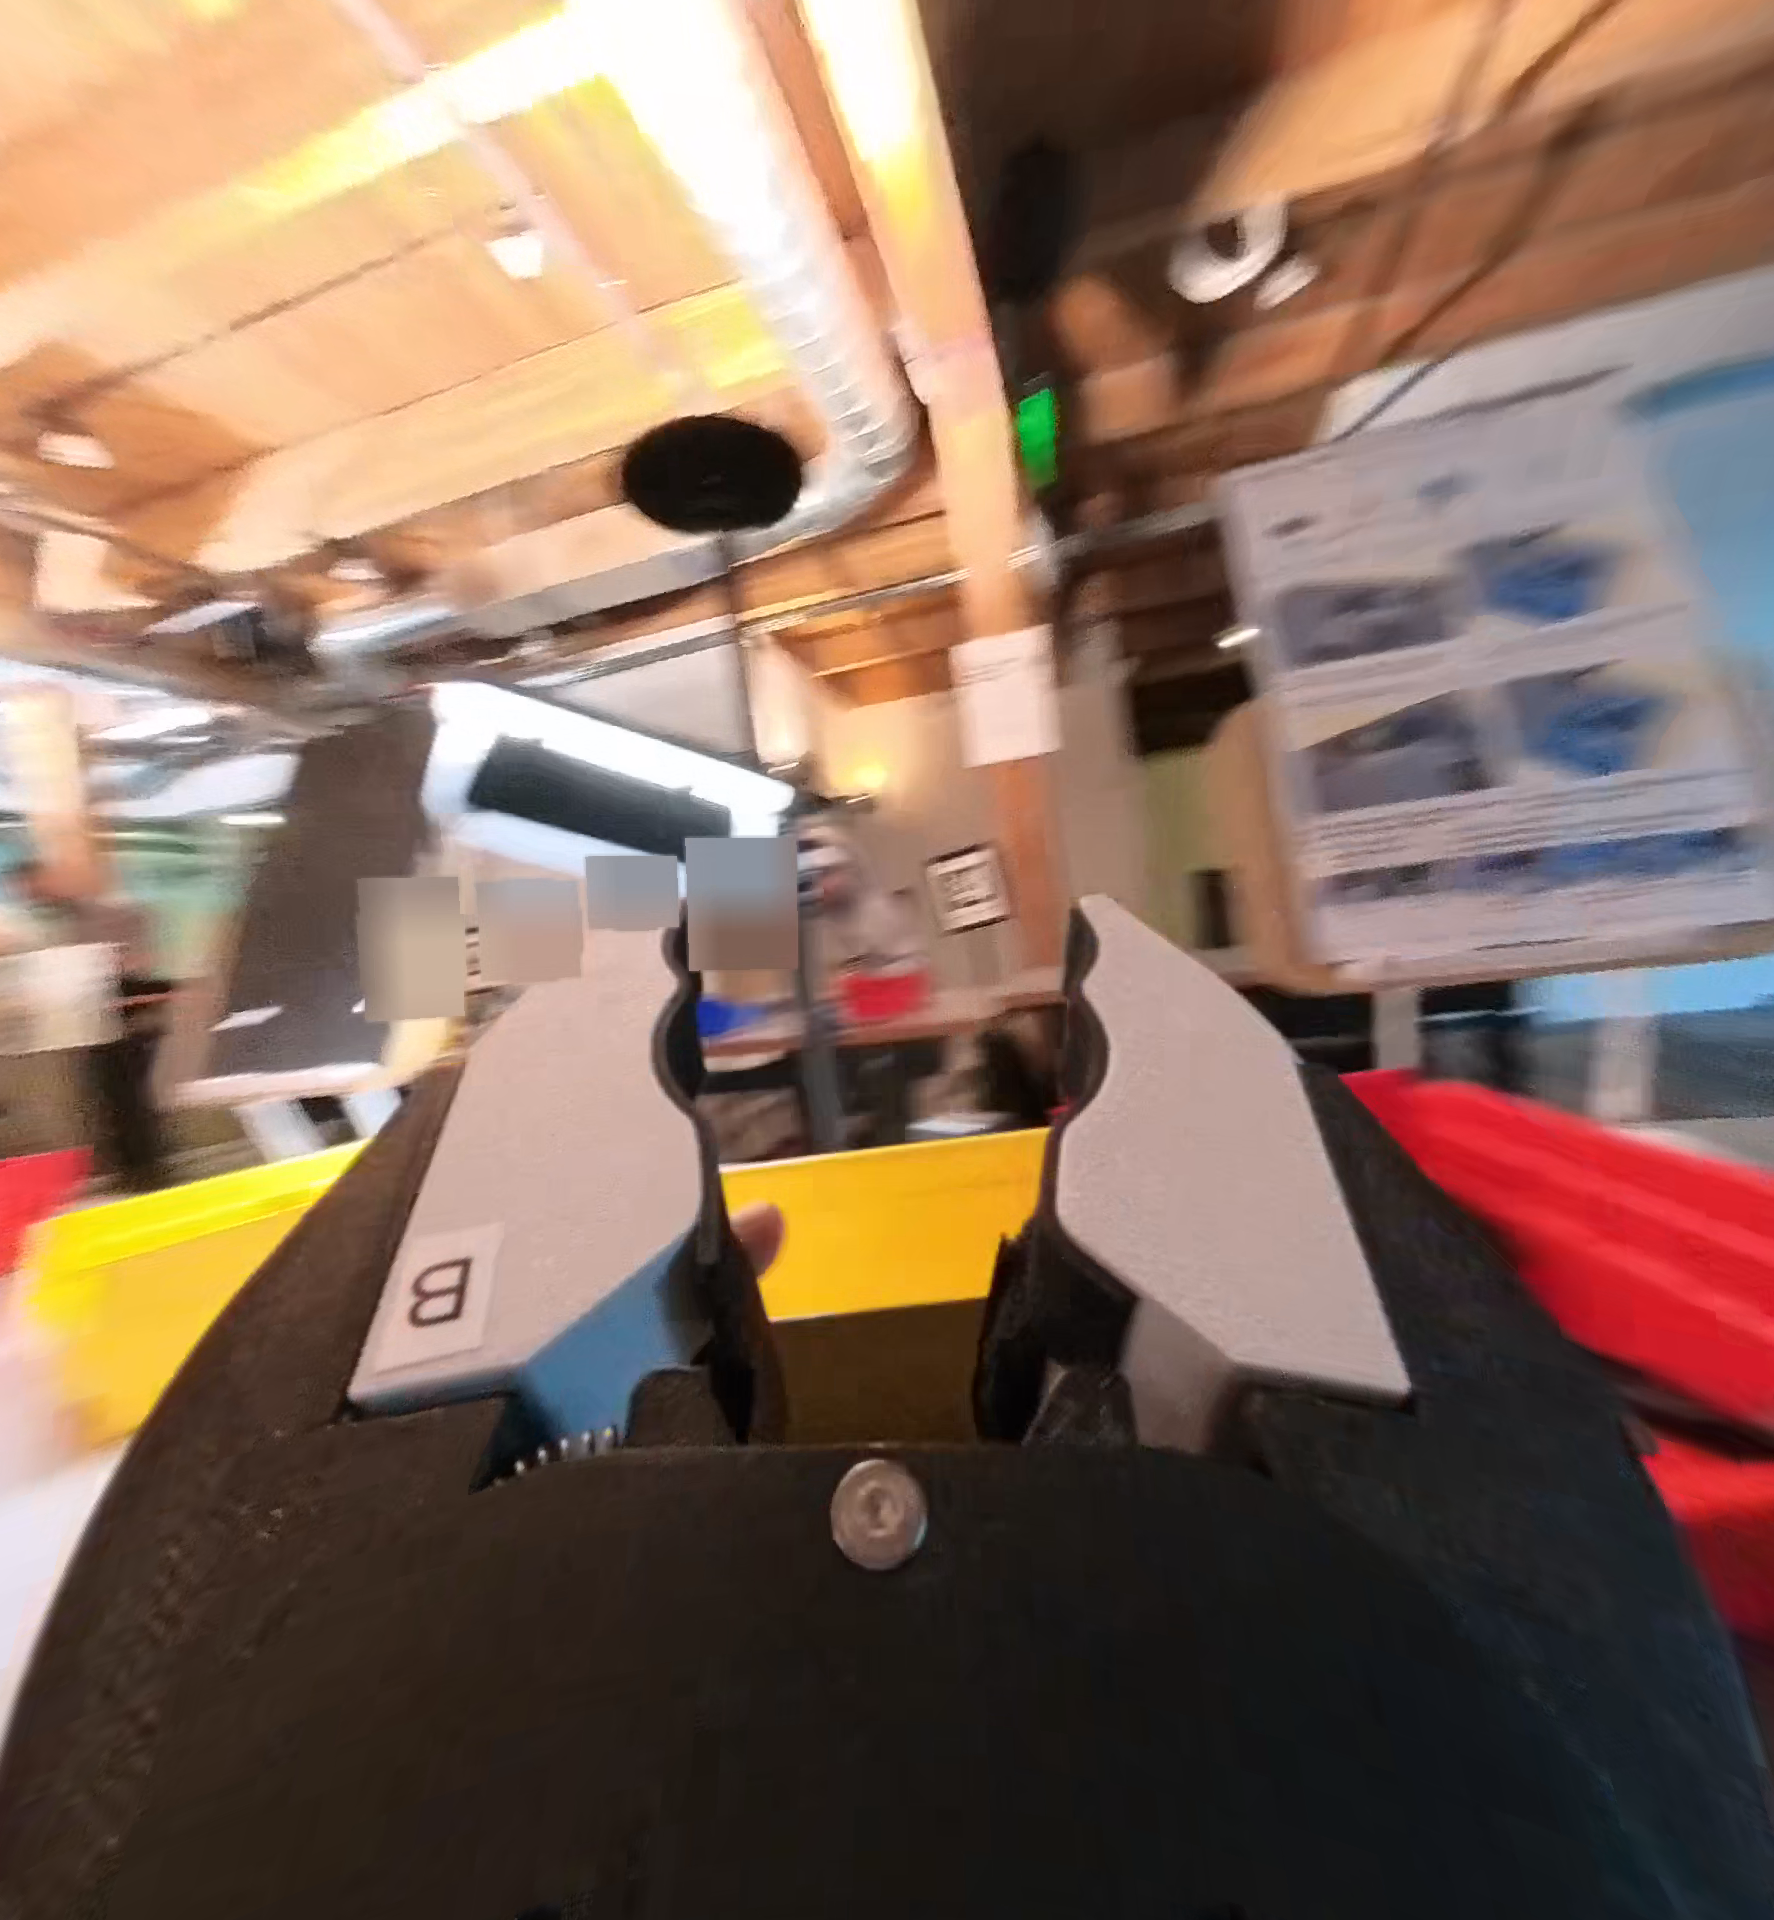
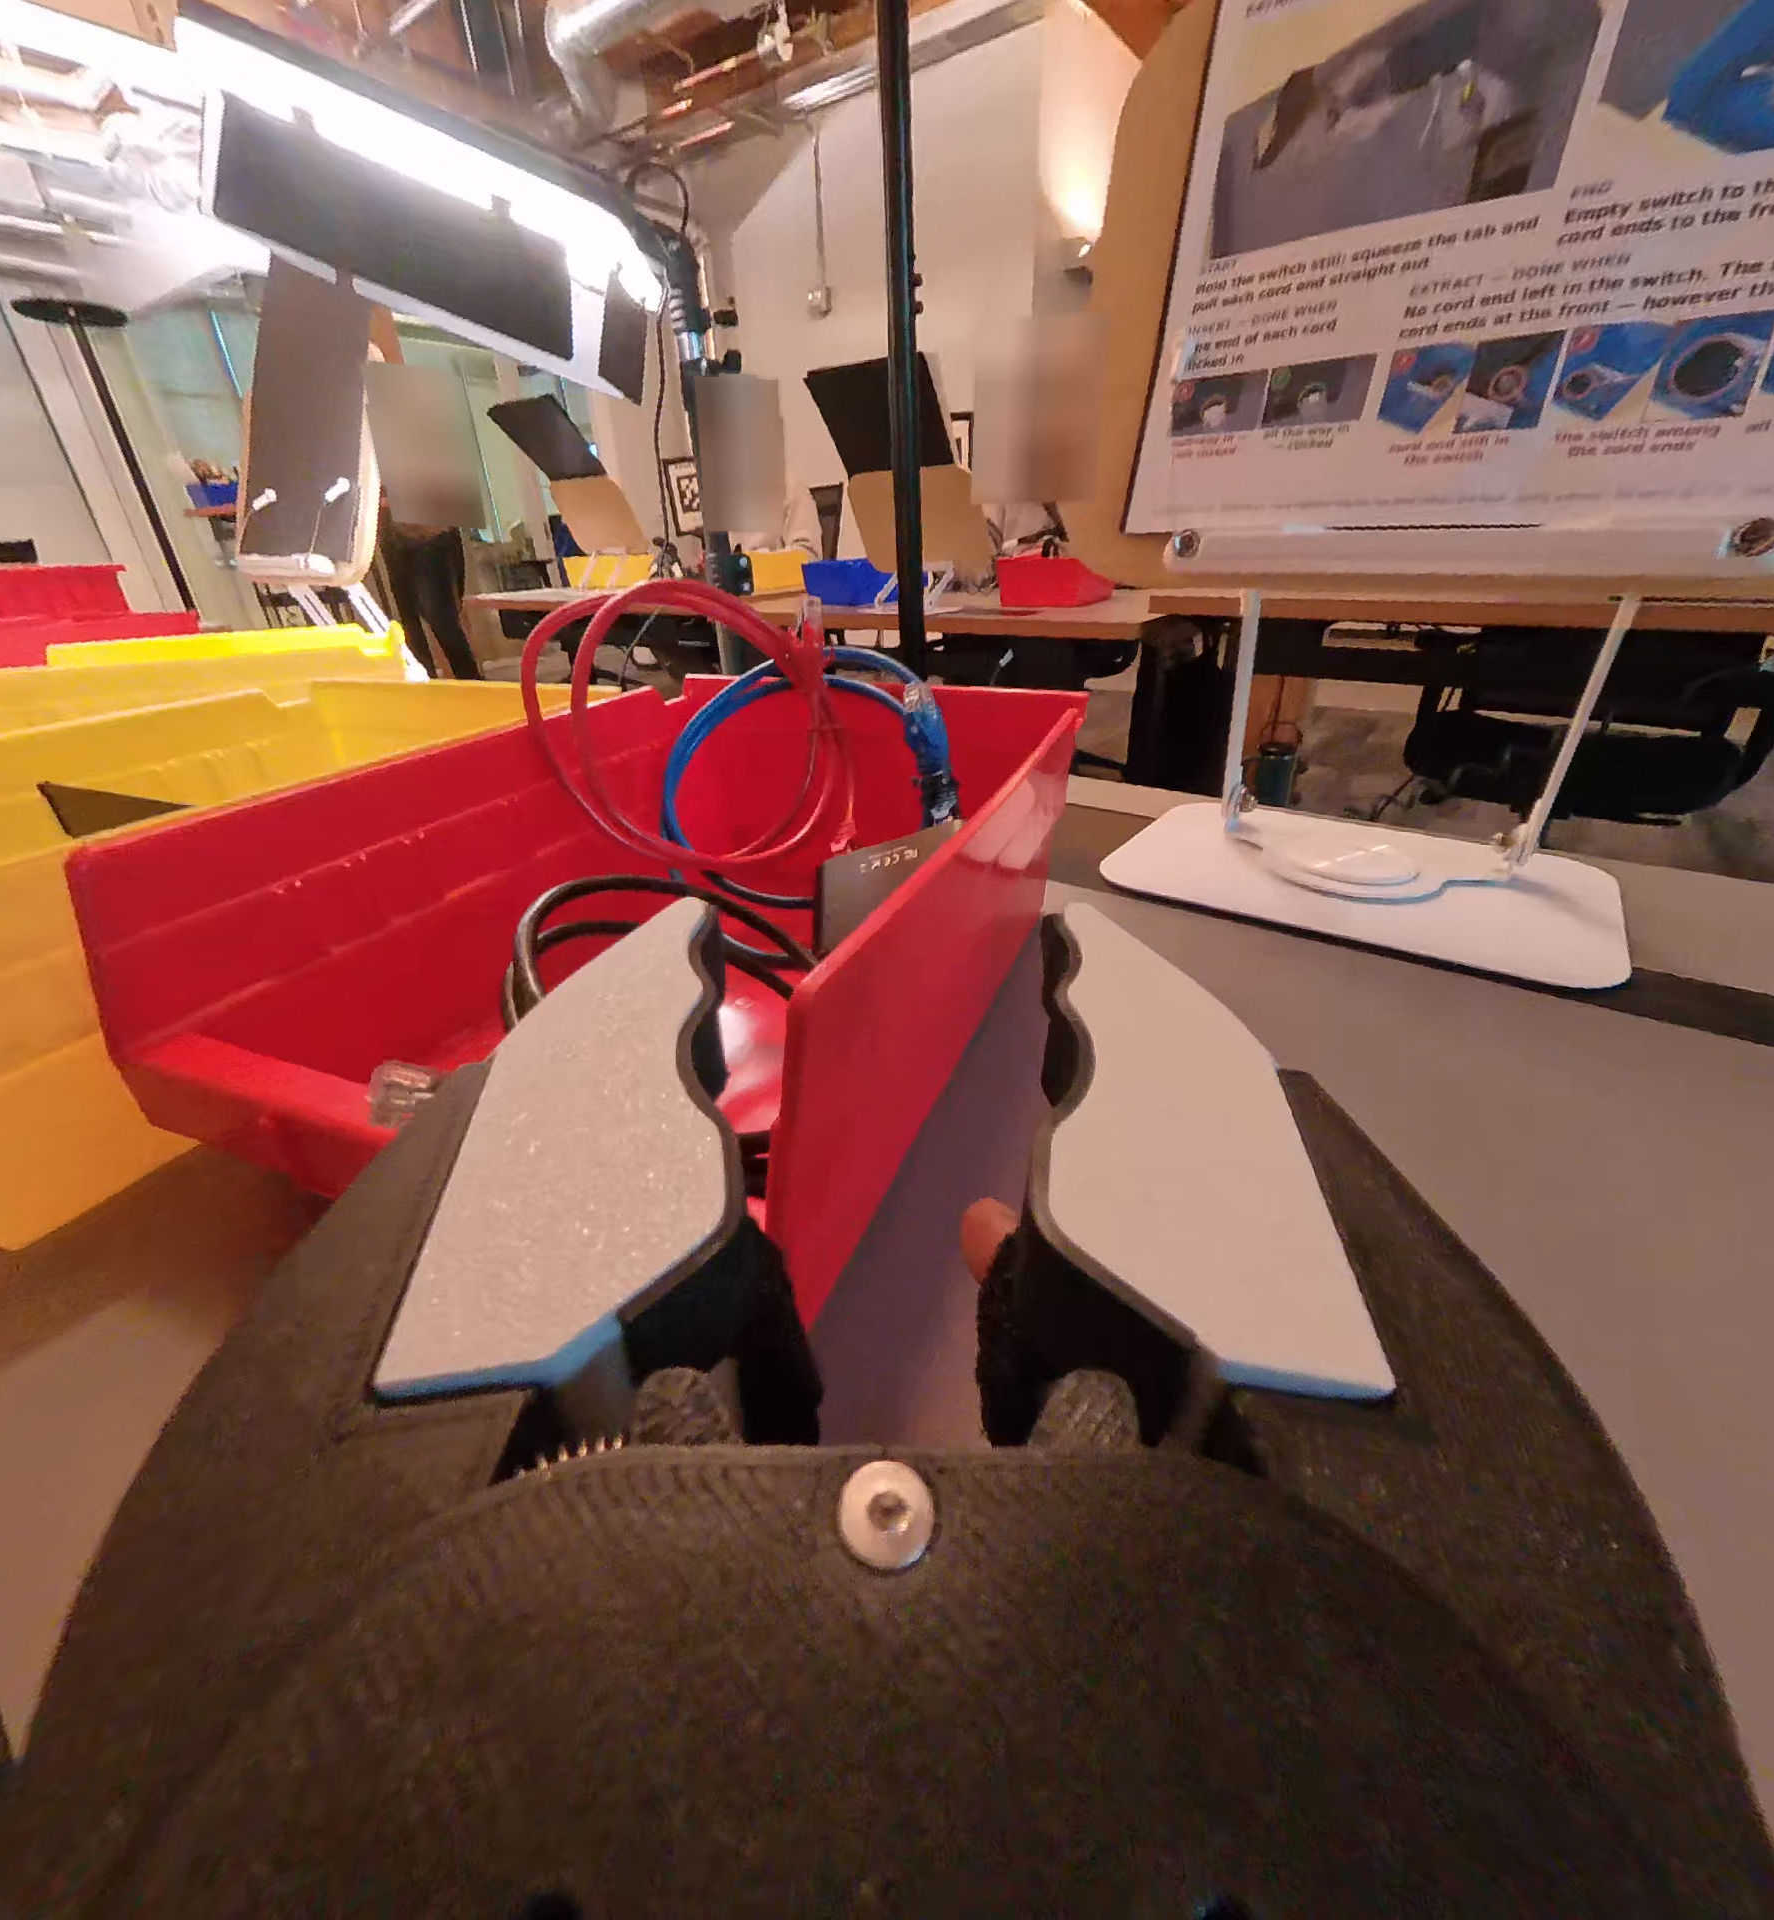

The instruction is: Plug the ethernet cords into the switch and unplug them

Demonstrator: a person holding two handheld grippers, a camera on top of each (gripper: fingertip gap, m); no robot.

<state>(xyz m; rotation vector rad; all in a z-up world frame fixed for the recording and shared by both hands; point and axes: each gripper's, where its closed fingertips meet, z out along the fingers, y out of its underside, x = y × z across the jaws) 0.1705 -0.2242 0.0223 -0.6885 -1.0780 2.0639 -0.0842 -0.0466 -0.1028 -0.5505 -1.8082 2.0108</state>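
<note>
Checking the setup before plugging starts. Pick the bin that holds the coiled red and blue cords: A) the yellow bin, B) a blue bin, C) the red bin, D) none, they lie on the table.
C: the right wrist view shows the red cord and blue cord looped up out of the red bin.

Three cords are seen in one red bin (image 2: 426, 935): one red cord (image 2: 592, 769), one blue cord (image 2: 691, 748) and one black cord (image 2: 550, 925). One black switch (image 2: 867, 883) is counted beside them. Two grippers are shown, left (image 1: 883, 987) and right (image 2: 878, 971).
</note>
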